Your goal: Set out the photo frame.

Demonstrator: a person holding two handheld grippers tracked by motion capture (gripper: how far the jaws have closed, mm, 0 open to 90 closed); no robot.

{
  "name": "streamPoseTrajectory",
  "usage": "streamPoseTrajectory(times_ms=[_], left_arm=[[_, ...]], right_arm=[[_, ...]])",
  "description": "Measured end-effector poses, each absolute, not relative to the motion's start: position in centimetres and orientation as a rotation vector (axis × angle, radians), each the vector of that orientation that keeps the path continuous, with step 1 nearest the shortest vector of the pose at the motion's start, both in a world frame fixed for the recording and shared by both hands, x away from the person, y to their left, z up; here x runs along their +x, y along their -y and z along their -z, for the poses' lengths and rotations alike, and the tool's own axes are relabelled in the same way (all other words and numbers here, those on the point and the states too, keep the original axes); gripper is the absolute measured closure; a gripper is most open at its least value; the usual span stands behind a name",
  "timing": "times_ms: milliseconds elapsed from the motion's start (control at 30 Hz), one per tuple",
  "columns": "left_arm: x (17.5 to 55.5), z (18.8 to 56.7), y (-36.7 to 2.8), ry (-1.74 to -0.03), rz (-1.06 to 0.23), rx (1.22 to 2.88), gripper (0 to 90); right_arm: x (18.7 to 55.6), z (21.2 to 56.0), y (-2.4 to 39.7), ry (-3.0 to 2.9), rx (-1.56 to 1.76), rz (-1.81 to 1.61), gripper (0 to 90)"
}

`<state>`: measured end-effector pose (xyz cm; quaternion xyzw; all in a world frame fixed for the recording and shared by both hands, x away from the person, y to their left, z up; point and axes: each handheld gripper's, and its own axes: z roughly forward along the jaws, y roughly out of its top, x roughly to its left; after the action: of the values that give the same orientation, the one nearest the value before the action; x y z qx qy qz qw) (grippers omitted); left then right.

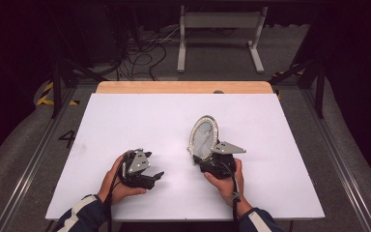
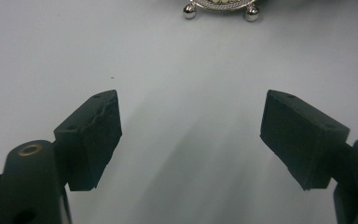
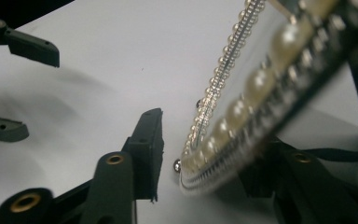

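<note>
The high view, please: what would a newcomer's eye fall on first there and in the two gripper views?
First, the oval pearl-rimmed picture frame, standing upright right of centre on the white table, between the jaws of the right gripper; in the right gripper view there is a gap between the left jaw and the frame's rim. Next, the left gripper, lower left of the frame, with its jaws spread wide over bare table.

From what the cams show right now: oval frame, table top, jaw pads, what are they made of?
Oval frame: looks like polished silver-toned metal, shiny ball feet, rim set with glossy pearl-like beads, possibly plastic. Table top: matte white sheet, no glare, over a wooden edge with visible light grain. Pads: dull black, rough textured face, probably rubber or foam.
</note>
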<state>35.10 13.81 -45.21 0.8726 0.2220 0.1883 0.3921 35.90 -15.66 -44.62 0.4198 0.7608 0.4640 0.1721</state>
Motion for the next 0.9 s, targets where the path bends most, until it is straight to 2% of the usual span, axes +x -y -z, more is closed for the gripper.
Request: streamPoseTrajectory(times_ms=[133,200,233,300,500,600,900], left_arm=[[35.0,45.2,-13.7,-0.563,-0.477,2.214,21.0],[35.0,45.2,-13.7,-0.563,-0.476,2.213,20.8],[35.0,45.2,-13.7,-0.563,-0.476,2.213,20.8],[35.1,45.2,-13.8,-0.564,-0.473,2.214,20.4],[35.1,45.1,-13.8,-0.572,-0.474,2.208,19.5],[35.3,45.0,-13.7,-0.573,-0.479,2.203,19.1],[37.1,44.1,-12.5,-0.565,-0.430,2.165,19.1]], right_arm=[[36.2,44.8,15.2,-2.130,1.202,-1.317,54.0],[36.5,45.0,14.9,-2.118,1.214,-1.331,59.8],[36.5,45.0,14.9,-2.118,1.214,-1.331,59.8],[36.7,45.2,14.9,-2.097,1.235,-1.317,68.9],[36.8,45.2,15.4,-2.113,1.253,-1.343,70.0],[36.9,45.1,15.9,-2.163,1.250,-1.364,75.8],[37.4,44.7,17.0,-2.287,1.206,-1.385,76.3]])
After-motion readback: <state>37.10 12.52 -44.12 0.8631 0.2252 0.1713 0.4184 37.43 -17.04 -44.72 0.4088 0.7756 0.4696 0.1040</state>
